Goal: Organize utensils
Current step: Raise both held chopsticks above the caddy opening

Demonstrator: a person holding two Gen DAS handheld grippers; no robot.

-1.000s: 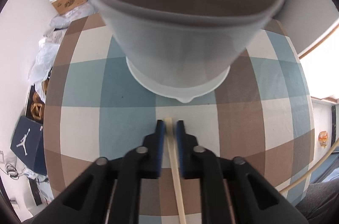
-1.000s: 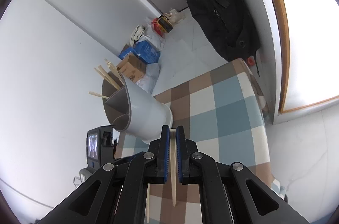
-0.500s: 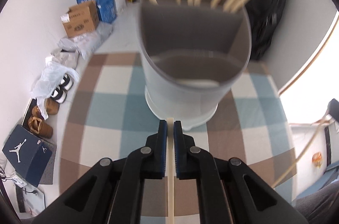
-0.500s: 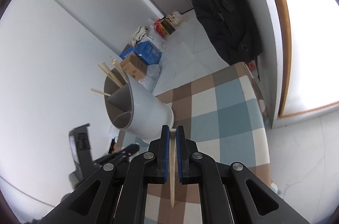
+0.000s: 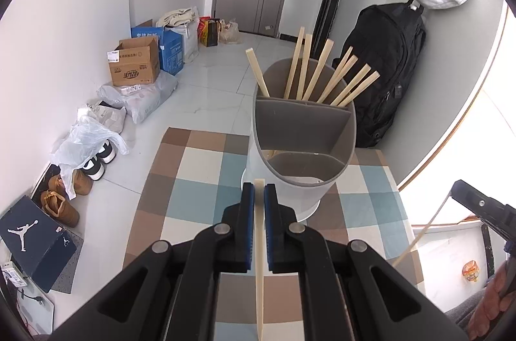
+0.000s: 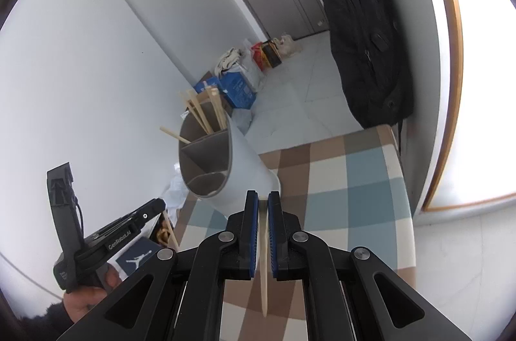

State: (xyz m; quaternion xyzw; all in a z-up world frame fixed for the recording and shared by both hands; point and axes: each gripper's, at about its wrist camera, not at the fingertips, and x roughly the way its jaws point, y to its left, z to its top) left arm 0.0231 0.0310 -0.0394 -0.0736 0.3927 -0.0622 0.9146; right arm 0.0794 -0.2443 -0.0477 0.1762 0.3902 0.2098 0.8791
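Checkered cloth in brown, blue and cream is covering the table [image 5: 196, 160], and the grey utensil holder [image 5: 300, 154] is sitting toward 12 o'clock from your left gripper [image 5: 259, 195]. You're pinching one wooden chopstick [image 5: 259, 244] in those blue pads, its blunt end poking just past the tips. Your right gripper [image 6: 263, 205] is doing the same with a second chopstick [image 6: 264, 260], pointed end hanging back toward you.

A bunch of sticks [image 5: 325, 76] is already fanning out of the far compartment, while the two nearer ones are looking mostly empty, so I'd guess you're aiming for that far one.

Tips for the drop: you're holding each stick near its top, so the long tail is swinging under the gripper. Be lifting high enough that the tail is clearing the rim, tilting it upright, then lowering at 12 o'clock past the dividers before you're releasing. Go one hand at a time so the holder isn't getting knocked.
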